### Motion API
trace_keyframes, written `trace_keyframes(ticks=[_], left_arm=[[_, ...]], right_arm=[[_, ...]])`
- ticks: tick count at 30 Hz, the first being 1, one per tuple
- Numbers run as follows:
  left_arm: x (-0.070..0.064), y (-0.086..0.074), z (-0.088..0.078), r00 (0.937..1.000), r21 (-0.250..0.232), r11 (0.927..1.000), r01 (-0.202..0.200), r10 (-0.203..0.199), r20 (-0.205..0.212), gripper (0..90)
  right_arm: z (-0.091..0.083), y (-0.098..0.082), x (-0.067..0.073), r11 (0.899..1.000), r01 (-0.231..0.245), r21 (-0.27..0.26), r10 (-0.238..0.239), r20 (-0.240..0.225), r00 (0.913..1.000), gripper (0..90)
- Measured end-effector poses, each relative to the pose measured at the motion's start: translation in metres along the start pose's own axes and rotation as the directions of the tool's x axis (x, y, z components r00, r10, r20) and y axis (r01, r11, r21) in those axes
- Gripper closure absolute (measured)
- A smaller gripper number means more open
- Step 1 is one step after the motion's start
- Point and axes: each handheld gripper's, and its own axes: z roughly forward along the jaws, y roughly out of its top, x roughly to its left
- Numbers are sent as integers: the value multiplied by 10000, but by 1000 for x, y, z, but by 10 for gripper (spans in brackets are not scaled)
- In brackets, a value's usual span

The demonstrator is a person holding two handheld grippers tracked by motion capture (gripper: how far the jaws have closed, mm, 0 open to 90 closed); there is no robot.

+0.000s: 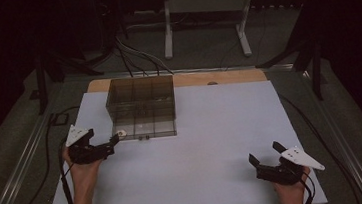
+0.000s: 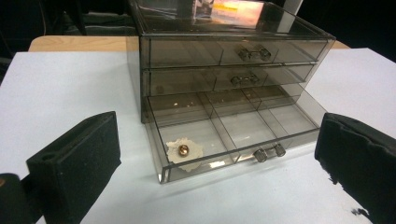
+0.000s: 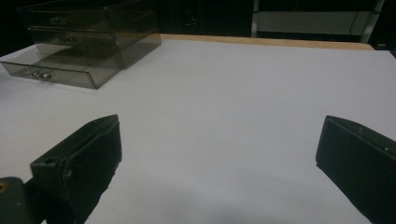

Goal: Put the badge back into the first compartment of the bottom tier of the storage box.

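Left gripper view: three drawers (image 2: 229, 70), lowest open, holding perhaps one brooch (image 2: 183, 150); both grippers (image 1: 114, 142) (image 1: 264, 155) gape empty.

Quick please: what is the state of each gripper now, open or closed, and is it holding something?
Left gripper: open, holding nothing; it faces the pulled-out bottom drawer.
Right gripper: open, holding nothing, over the white table.

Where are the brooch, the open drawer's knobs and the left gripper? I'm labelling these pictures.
brooch (image 2: 183, 150), left gripper view, its gold centre.
knobs (image 2: 269, 152), left gripper view, between the pair.
left gripper (image 1: 114, 141), high view, between its fingertips.
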Motion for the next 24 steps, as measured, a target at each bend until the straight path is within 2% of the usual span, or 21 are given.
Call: trace_keyframes(ticks=[8,15,24], left_arm=[[1,-5,-8,9998,-25,9998,-212,212,-68,11],[4,-11,-14,9996,-9,9998,-207,207,-191,11],[4,-20,-22,9997,-114,9997,-218,217,-135,12]], right_arm=[[0,0,0,10000,18,17,-18,13,10000,5],[0,0,1,10000,34,2,-34,9,10000,5],[0,0,1,10000,33,19,-33,8,10000,5]])
